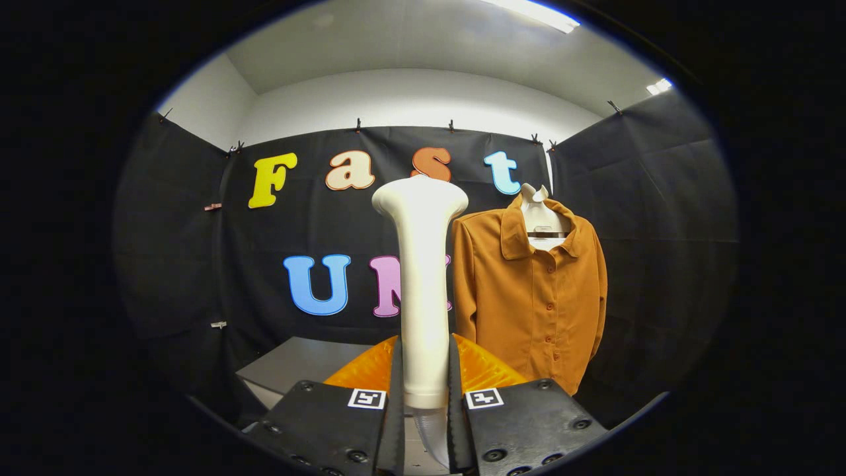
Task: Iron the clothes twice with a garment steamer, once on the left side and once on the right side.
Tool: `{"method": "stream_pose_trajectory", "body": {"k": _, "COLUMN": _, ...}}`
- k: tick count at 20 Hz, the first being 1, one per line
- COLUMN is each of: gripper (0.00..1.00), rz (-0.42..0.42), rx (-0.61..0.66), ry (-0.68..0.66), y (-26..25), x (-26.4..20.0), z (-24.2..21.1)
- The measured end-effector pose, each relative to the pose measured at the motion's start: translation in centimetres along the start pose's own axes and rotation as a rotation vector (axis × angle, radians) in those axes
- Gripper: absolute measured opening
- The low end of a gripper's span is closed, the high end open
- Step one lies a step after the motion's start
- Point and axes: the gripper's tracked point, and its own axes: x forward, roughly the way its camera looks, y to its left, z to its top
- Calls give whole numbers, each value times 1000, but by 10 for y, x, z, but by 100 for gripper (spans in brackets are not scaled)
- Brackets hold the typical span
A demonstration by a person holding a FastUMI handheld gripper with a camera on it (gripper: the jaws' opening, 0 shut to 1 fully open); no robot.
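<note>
Gripper view showed the gripper (424,396) squeezed tight on the white steamer (422,284), holding it up straight. The orange shirt (529,297) hung beyond, off to one side. It needed to reach the cloth and go slowly.

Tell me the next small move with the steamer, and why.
Probably swing the steamer toward the shirt. The tool is already shut on the handle, holding it upright, but the head stands beside the hanging shirt with a gap between them, so no side has been reached yet.
</note>
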Motion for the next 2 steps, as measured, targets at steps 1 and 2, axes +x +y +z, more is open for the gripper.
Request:
{"method": "stream_pose_trajectory", "body": {"k": 1, "gripper": 29, "rz": -1, "rx": 0, "ry": -1, "y": 0, "x": -1, "z": 1}}
{"method": "stream_pose_trajectory", "body": {"k": 2, "gripper": 29, "rz": -2, "rx": -1, "ry": -2, "y": 0, "x": 0, "z": 1}}
